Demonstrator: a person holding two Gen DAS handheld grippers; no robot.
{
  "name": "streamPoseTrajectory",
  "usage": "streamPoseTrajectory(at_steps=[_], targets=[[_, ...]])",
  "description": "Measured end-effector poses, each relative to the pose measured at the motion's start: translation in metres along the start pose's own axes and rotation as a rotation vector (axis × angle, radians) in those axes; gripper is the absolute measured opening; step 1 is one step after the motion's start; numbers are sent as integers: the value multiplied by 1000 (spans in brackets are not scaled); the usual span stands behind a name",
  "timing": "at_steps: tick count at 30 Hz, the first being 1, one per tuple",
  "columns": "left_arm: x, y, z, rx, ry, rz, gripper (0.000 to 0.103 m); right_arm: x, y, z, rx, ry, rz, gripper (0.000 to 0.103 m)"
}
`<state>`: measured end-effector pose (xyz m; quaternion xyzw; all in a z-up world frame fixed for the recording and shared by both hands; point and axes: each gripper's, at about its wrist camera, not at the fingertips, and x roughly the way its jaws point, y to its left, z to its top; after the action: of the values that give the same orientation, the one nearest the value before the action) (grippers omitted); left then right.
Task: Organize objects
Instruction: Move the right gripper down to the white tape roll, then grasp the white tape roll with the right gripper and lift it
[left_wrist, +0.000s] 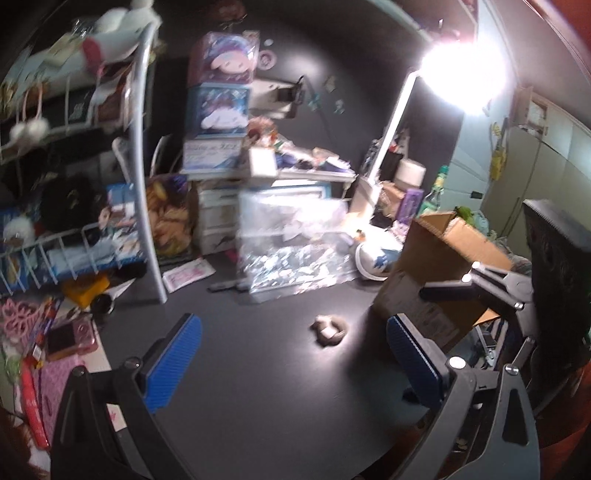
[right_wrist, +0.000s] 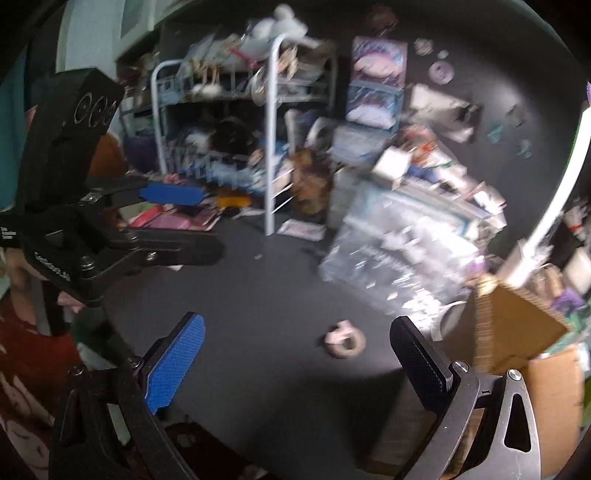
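A small beige, ring-shaped trinket (left_wrist: 328, 330) lies alone on the dark desk (left_wrist: 266, 387), lit by the lamp. My left gripper (left_wrist: 295, 354) hovers just short of it, blue pads (left_wrist: 173, 362) spread wide and nothing between them. In the right wrist view the same trinket (right_wrist: 345, 339) lies just ahead of my right gripper (right_wrist: 299, 350), which also stands open and empty. The left gripper (right_wrist: 212, 221) shows at that view's left edge, open. The right gripper (left_wrist: 461, 284) reaches in from the right of the left wrist view, in front of a cardboard box (left_wrist: 436, 266).
A crinkled clear plastic bag (left_wrist: 291, 236) lies behind the trinket. A white wire rack (left_wrist: 140, 147) full of toys and books stands at the left, with stacked boxes (left_wrist: 218, 110) beside it. A desk lamp (left_wrist: 391, 125) glares at the upper right. Pink items (left_wrist: 70, 336) crowd the left edge.
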<state>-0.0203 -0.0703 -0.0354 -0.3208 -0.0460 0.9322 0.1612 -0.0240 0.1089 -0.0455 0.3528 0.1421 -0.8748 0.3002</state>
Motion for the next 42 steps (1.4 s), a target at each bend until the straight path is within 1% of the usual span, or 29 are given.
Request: streamPoseTrajectory(at_steps=[3, 5, 6, 8, 10, 11, 13, 14, 15, 16, 18, 20, 22, 23, 25, 27, 30, 33, 34, 35, 37, 38, 39, 41, 42], targets=[[8, 9, -10, -14, 23, 6, 100, 34, -1, -11, 60, 67, 63, 101], [13, 14, -16, -27, 35, 2, 100, 52, -7, -18, 111, 92, 75, 100], [15, 17, -18, -32, 40, 0, 100, 62, -13, -22, 146, 101, 65, 100], [19, 20, -21, -41, 48, -2, 100, 79, -24, -31, 205, 110, 32, 93], [24, 23, -23, -51, 58, -5, 100, 93, -32, -37, 236, 115, -15, 82], [27, 25, -24, -53, 64, -5, 100, 101, -37, -39, 246, 116, -44, 80], [31, 27, -24, -56, 72, -2, 100, 113, -46, -41, 263, 114, -102, 67], [34, 28, -24, -56, 79, 2, 100, 120, -50, -43, 269, 120, -130, 65], [35, 29, -23, -55, 83, 4, 100, 125, -55, -43, 278, 124, -138, 60], [37, 29, -23, -53, 86, 6, 100, 128, -59, -43, 288, 125, -147, 58], [39, 31, -22, -56, 91, 4, 100, 134, -62, -42, 285, 133, -170, 58], [41, 33, -21, -61, 92, 4, 100, 137, -63, -42, 285, 133, -182, 55], [42, 34, -21, -66, 94, 6, 100, 139, -64, -41, 272, 136, -199, 41], [42, 34, -21, -67, 95, 7, 100, 139, -63, -39, 265, 131, -200, 39], [43, 34, -21, -65, 102, 8, 100, 140, -62, -41, 251, 131, -203, 39], [44, 31, -21, -50, 119, 10, 100, 139, -54, -40, 210, 135, -210, 39], [44, 24, -23, -22, 138, -14, 99, 128, -39, -38, 176, 118, -122, 39], [42, 13, -24, -6, 162, -90, 99, 109, -23, -31, 139, 75, -18, 39], [40, 10, -24, -6, 166, -107, 97, 101, -16, -28, 122, 56, 20, 39], [39, 8, -23, -7, 169, -123, 94, 90, -8, -25, 100, 34, 52, 39], [34, -1, -21, -3, 187, -172, 78, 68, 7, -17, 42, -8, 99, 39], [31, -6, -18, 4, 193, -192, 75, 59, 13, -14, 15, -18, 104, 39], [28, -10, -16, 9, 194, -201, 71, 56, 17, -10, -3, -23, 104, 39], [23, -18, -10, 19, 192, -217, 66, 38, 26, -5, -50, -47, 118, 39], [20, -24, -5, 26, 191, -232, 61, 28, 29, -2, -72, -61, 119, 39]])
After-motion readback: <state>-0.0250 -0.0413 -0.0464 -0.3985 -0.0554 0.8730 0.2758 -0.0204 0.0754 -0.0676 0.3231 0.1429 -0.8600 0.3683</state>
